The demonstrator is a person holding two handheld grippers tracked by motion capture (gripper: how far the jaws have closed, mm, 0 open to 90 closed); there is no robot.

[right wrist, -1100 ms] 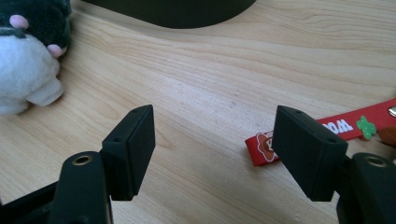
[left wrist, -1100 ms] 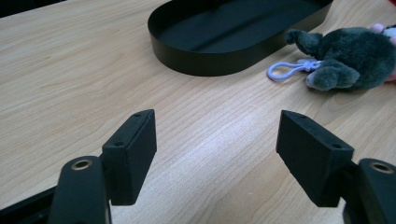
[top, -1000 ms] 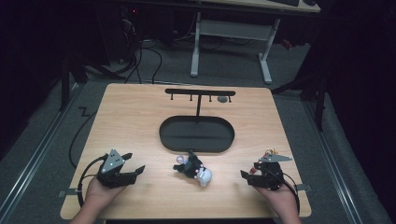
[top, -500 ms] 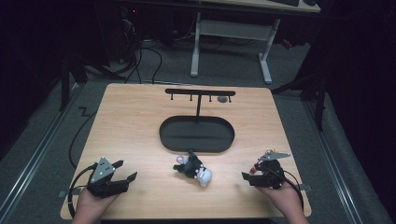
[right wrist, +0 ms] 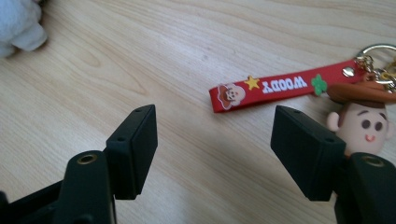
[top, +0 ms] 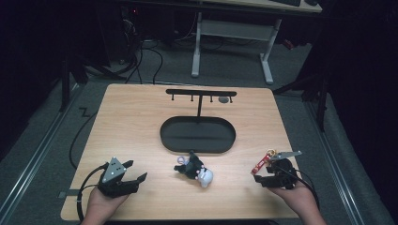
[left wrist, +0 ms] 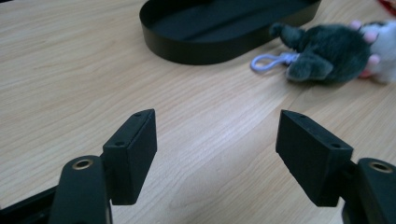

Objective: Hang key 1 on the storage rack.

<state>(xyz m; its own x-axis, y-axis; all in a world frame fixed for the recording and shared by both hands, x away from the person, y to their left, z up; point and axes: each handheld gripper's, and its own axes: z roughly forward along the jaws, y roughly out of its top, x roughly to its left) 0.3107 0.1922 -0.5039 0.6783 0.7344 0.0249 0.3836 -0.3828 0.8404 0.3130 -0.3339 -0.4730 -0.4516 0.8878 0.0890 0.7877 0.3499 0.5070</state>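
A dim room: grey floor [top: 225, 70], a white-legged desk [top: 234, 33] and trailing cables [top: 141, 56].

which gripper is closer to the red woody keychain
Right. The right gripper sits right beside the red Woody keychain, open fingers just short of its strap. The left gripper is across the table, beyond the plush toy.

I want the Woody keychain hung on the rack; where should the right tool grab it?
Grip the red strap across its narrow width, coming straight down from above: it lies flat on the table, clear of the figure head and metal ring, leaving the ring free for a hook.
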